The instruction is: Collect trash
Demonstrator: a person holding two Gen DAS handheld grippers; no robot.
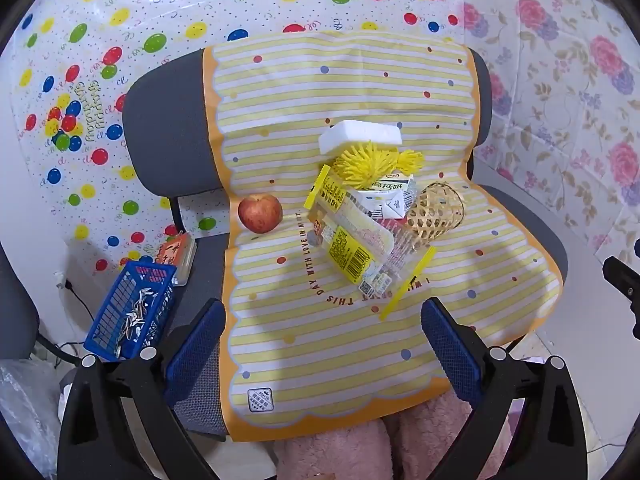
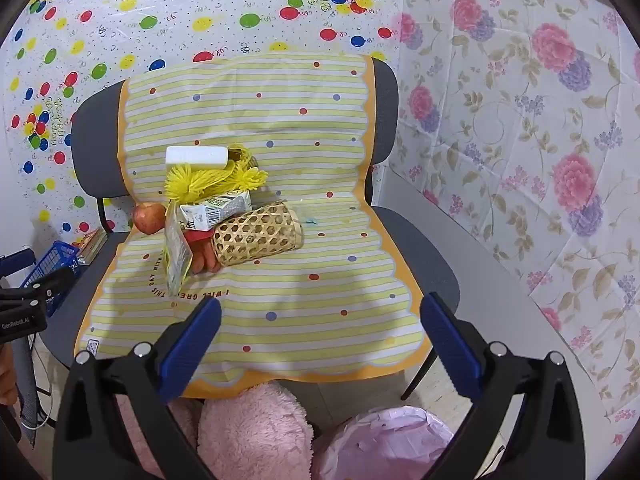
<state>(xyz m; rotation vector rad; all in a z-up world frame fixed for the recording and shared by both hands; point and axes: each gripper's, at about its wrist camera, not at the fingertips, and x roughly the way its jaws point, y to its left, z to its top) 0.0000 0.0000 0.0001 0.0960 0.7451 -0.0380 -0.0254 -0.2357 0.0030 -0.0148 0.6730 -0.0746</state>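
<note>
A pile lies on the striped yellow cloth (image 1: 340,360) over a grey chair seat. It holds a clear and yellow snack wrapper (image 1: 352,240), a crushed drink carton (image 1: 390,196), a yellow pompom (image 1: 370,164), a white foam block (image 1: 360,134) and a woven bamboo basket (image 1: 436,212) on its side. A red apple (image 1: 260,213) sits to the pile's left. My left gripper (image 1: 324,316) hovers open in front of the pile, holding nothing. My right gripper (image 2: 320,312) is open too, short of the basket (image 2: 256,236), the carton (image 2: 218,210) and the wrapper (image 2: 176,248).
A bin lined with a pink bag (image 2: 384,444) stands on the floor below the chair's front right. Pink fluffy legs (image 2: 252,436) are at the seat's front edge. A blue crate (image 1: 132,312) with small scraps rests on the chair's left side.
</note>
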